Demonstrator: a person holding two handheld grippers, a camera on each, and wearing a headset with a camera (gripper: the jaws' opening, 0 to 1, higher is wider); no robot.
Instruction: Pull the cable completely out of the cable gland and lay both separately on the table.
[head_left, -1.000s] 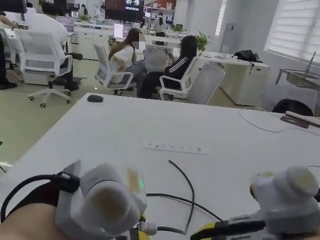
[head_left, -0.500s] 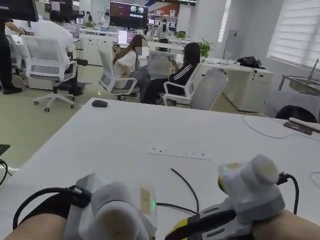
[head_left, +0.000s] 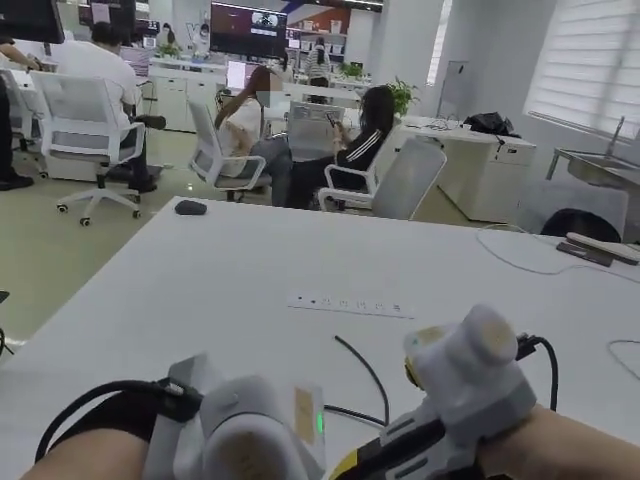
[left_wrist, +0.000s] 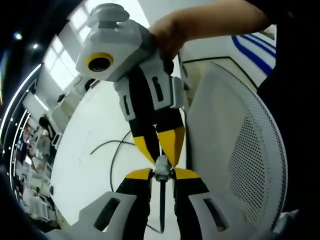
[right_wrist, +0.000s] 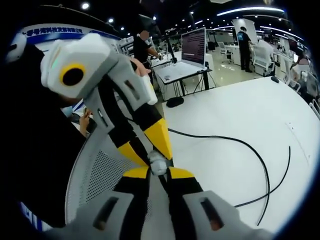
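Observation:
A small grey-white cable gland (left_wrist: 162, 166) hangs in the air between both grippers, close to my body. In the left gripper view my left gripper (left_wrist: 163, 174) is shut on the gland from below. My right gripper (left_wrist: 161, 150) comes down from above and pinches the same gland, tip to tip. A black cable (left_wrist: 162, 205) leaves the gland and runs back between the left jaws. From the right gripper view the gland (right_wrist: 157, 163) sits in my right gripper (right_wrist: 159, 172). The loose black cable (head_left: 372, 378) curves over the white table (head_left: 250, 270).
A white mesh chair back (left_wrist: 235, 150) stands right beside the grippers. On the table lie a white strip (head_left: 348, 303), a black mouse (head_left: 190, 207) at the far left edge and a thin white wire (head_left: 520, 262) at the right. Seated people and office chairs lie beyond.
My right gripper has moved left and in towards the left gripper over the last second. The left gripper has stayed low at the front. The head camera has shifted a little.

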